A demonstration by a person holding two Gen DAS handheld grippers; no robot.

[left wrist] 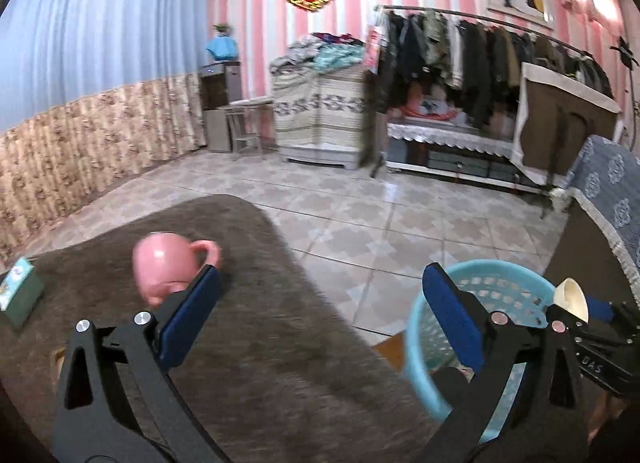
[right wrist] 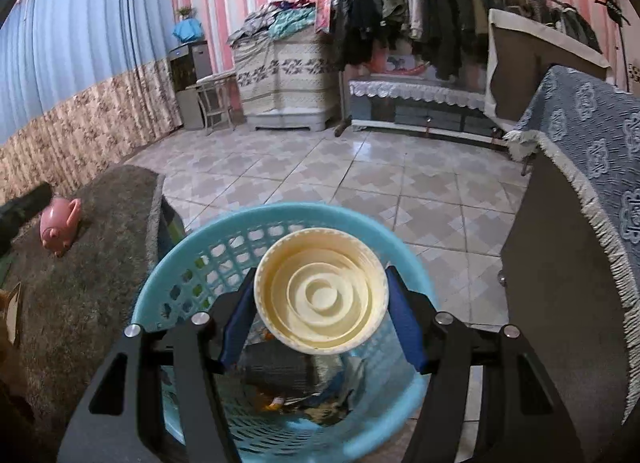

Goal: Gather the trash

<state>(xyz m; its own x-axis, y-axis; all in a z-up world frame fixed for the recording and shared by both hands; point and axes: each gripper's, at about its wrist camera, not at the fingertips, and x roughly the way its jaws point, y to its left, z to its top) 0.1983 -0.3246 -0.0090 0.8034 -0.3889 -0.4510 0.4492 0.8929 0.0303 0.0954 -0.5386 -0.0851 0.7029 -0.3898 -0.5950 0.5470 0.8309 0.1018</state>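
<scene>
A pink pig-shaped mug (left wrist: 168,269) lies tipped on its side on the brown rug-covered table (left wrist: 256,327), handle toward 2 o'clock, just past the left gripper's (left wrist: 320,319) fingertip at 10 o'clock — whether they touch is unclear. That gripper stands spread wide with nothing between its blue pads. A green box (left wrist: 20,297) sits at the table's 9 o'clock edge, cut off by the frame.

The right gripper (right wrist: 320,303) pinches a cream ribbed cup (right wrist: 322,291) by its sides; the cup's long axis runs along the fingers, its stepped inside open to the camera. It hangs over the mouth of the light-blue lattice basket (right wrist: 188,263), which stands on the tiled floor (right wrist: 360,179) beside the table. The basket's contents are dark, blurred scraps — hard to name. A grey patterned cloth (right wrist: 592,151) drapes furniture at 3 o'clock; a clothes rack (right wrist: 440,3) lines the far wall.
</scene>
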